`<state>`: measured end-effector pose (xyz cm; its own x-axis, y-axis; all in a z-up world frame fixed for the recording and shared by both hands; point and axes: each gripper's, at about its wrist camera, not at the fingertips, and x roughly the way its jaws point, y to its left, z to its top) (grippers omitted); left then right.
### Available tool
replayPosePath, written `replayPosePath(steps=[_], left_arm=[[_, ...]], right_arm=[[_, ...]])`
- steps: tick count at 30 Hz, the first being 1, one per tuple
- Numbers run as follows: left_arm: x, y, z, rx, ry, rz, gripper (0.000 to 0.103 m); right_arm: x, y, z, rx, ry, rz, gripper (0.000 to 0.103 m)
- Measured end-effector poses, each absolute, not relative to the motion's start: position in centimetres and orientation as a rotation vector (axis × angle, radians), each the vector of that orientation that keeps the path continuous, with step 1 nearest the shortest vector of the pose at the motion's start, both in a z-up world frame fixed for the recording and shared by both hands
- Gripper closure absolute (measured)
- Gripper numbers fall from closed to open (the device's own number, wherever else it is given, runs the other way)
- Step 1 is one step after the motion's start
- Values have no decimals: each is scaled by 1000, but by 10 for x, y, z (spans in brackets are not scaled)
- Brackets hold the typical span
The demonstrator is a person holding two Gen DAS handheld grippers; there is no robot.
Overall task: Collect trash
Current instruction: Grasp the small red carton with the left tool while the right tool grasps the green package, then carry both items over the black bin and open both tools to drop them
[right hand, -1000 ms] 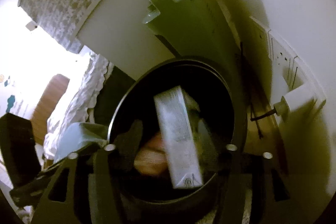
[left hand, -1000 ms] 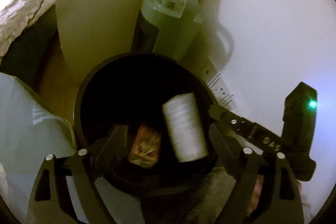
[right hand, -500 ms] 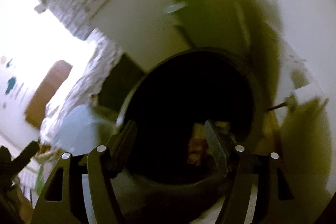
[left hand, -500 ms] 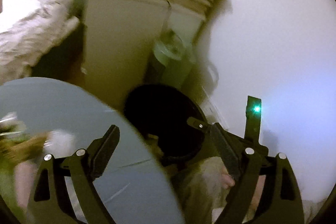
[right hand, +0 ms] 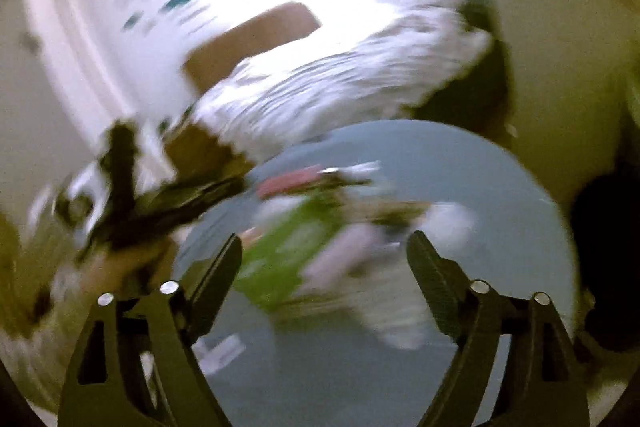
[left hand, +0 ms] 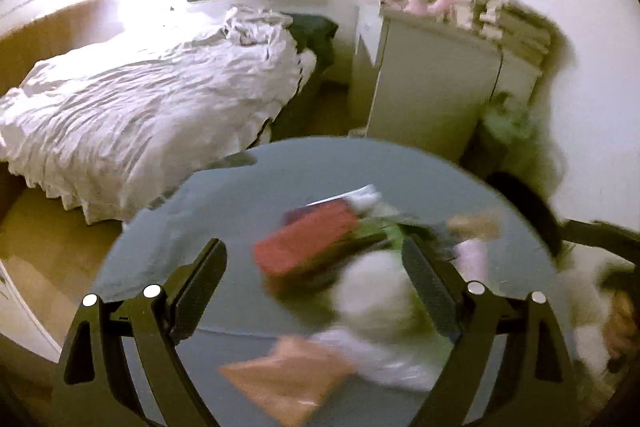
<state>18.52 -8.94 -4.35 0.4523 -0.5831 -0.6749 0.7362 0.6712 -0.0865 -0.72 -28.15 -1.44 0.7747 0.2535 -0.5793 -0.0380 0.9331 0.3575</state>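
1. Both pairs of tongs have swung away from the dark bin and now face a round grey tabletop strewn with trash.
2. The left tongs stand wide apart with nothing clamped. A red box and a white wad lie just ahead, between the tips.
3. The right tongs have just been opening and stand apart, holding nothing. A green wrapper lies just ahead of them.
4. A second ago a white carton was in the bin, below both tongs; that drop looks done, so another piece is likely next.
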Motion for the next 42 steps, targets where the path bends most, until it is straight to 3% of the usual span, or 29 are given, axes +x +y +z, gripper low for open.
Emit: replayPosePath(steps=[4, 7, 10, 12, 14, 18, 19, 20, 23, 26, 33, 42], left_arm=[[202, -91, -57, 346, 731, -878, 18], [216, -99, -67, 371, 763, -920, 29], [221, -112, -79, 416, 797, -946, 37], [225, -119, -85, 421, 809, -957, 39], [229, -124, -91, 428, 821, -956, 42], [224, -124, -93, 421, 815, -957, 55], [221, -123, -93, 418, 807, -956, 68], [218, -120, -92, 417, 795, -940, 72], [214, -106, -84, 351, 770, -924, 72], [206, -86, -65, 263, 739, -906, 72], [176, -73, -15, 135, 675, -930, 72], [112, -182, 13, 138, 643, -1156, 72]], right_arm=[[7, -200, -22, 43, 690, 178, 14], [18, -164, -37, -139, 710, 113, 16], [30, -158, -50, -189, 738, 48, 42], [38, -166, -57, -142, 768, 13, 49], [40, -183, -59, -81, 786, -24, 66], [34, -198, -60, -8, 786, -16, 81], [30, -204, -58, 26, 778, -4, 83], [30, -208, -57, 52, 773, 4, 86], [20, -227, -48, 189, 747, 46, 93], [10, -243, -35, 287, 713, 95, 98], [-26, -275, 4, 418, 586, 159, 98], [-95, -395, 18, 580, 405, -93, 98]])
